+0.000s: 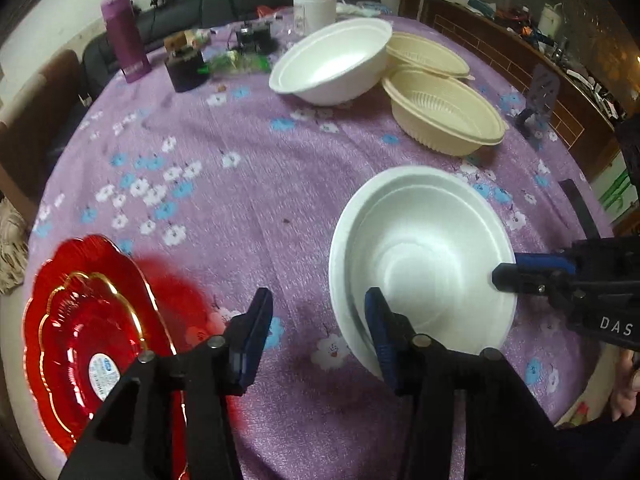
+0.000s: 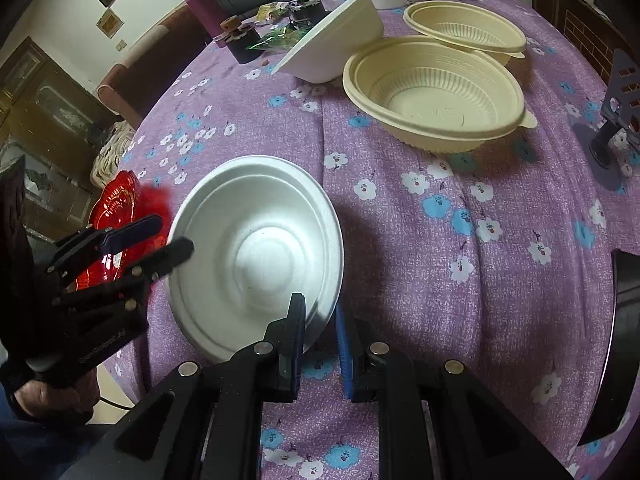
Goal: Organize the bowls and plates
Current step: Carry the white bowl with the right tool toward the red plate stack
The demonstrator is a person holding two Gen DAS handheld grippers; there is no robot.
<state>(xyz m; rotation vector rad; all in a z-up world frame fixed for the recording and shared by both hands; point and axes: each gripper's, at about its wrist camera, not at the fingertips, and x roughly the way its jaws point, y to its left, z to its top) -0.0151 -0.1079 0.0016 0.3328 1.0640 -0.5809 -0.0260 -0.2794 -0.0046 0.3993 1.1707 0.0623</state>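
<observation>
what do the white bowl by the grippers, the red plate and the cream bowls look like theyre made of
White bowl: likely foam, going by its matte, faintly grainy surface and thick soft rim. Red plate: probably clear glossy plastic, possibly glass; translucent, ribbed, gold-trimmed edges, sticker in the middle. Cream bowls: apparently thin moulded plastic with a dull sheen, fluted walls and a lipped rim.

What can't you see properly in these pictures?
- Red plate: the left wrist view hides its near side behind the left hand-held gripper; its right edge is smeared.
- Sticker on that plate: print too small to read.
- White foam bowl: the right hand-held gripper covers the rim it straddles, so contact is unclear.
- Dark object at the right wrist view's right edge: cut off, unidentifiable.
- Small clutter beside the purple bottle: blurred.
</observation>
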